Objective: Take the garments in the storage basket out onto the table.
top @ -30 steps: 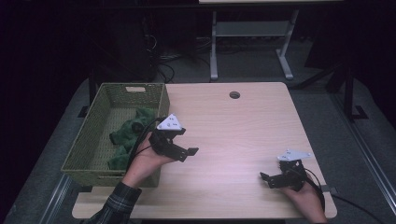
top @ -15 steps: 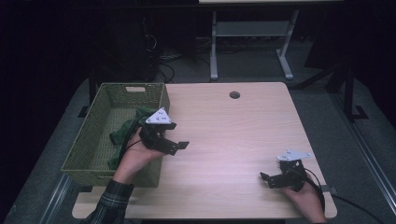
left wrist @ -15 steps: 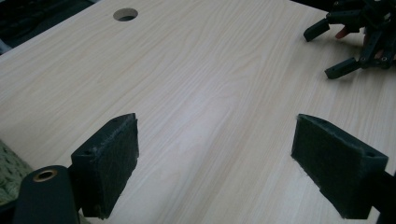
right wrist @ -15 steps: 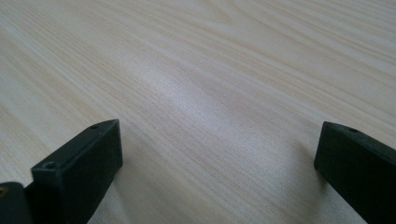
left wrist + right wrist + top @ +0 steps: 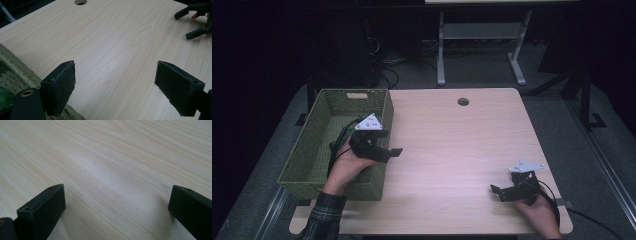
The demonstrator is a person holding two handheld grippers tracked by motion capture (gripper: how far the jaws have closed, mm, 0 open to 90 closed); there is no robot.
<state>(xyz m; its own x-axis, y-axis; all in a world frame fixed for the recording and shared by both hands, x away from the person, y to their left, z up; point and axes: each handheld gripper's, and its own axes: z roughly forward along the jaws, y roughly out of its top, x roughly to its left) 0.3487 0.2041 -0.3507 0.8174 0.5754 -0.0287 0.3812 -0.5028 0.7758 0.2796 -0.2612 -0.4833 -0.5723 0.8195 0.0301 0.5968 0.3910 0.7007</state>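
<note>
1. Two hand-held grippers are in play. The left gripper point(image 5: 384, 145) sits over the right wall of the basket, at the left of the table; the right gripper point(image 5: 502, 192) rests low at the near right corner.
2. The left gripper's jaws stand wide apart with nothing between them; in the left gripper view point(image 5: 116, 85) bare wood shows across the whole gap.
3. The right gripper's jaws are likewise spread wide and empty, with plain tabletop between them in the right gripper view point(image 5: 117, 207).
4. Two hands: the left hand point(image 5: 347, 165), with a plaid sleeve point(image 5: 322, 220) behind it, reaches in over the basket's near end; the right hand point(image 5: 537, 215) comes in at the near right edge.
5. One basket point(image 5: 314, 150), green and woven, stands on the left side of the table, its long side running near to far, with a slot handle in the far wall.
6. Inside the basket, the left hand and its gripper cover much of the floor. A small patch of bright green point(image 5: 5, 97) shows just inside the rim in the left gripper view; what it is cannot be told.
7. One table point(image 5: 452, 150), light wood, with one round hole point(image 5: 463, 101) near its far edge, well apart from both grippers.
8. A cable point(image 5: 339, 140) trails from the left gripper down into the basket.
</note>
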